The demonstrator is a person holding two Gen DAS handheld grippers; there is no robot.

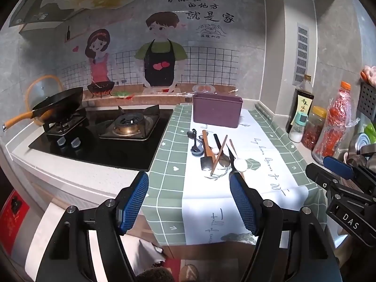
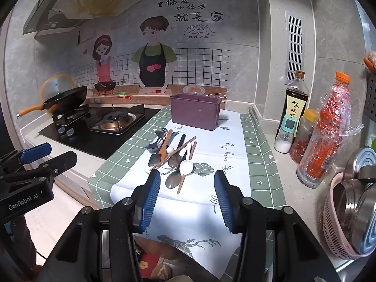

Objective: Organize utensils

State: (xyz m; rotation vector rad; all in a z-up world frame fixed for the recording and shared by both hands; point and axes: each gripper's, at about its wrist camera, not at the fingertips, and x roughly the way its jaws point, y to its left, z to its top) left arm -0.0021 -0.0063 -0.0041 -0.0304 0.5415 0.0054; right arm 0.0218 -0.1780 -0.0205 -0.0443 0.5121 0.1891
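Note:
A heap of utensils lies on the green-and-white cloth: dark spoons, a wooden-handled spatula, chopsticks, a metal spoon and a white spoon. The same heap of utensils appears in the right wrist view, white spoon nearest. Behind it stands a purple utensil box, also the purple box, upright with its top uncovered. My left gripper hovers open in front of the heap, empty. My right gripper is open too, just short of the heap, holding nothing. Each gripper shows at the edge of the other's view.
A gas hob with a black pan sits to the left. Sauce bottle, salt shaker, spice jar and a wrapped orange-capped bottle line the right wall. A pink basket of steel bowls stands at the near right.

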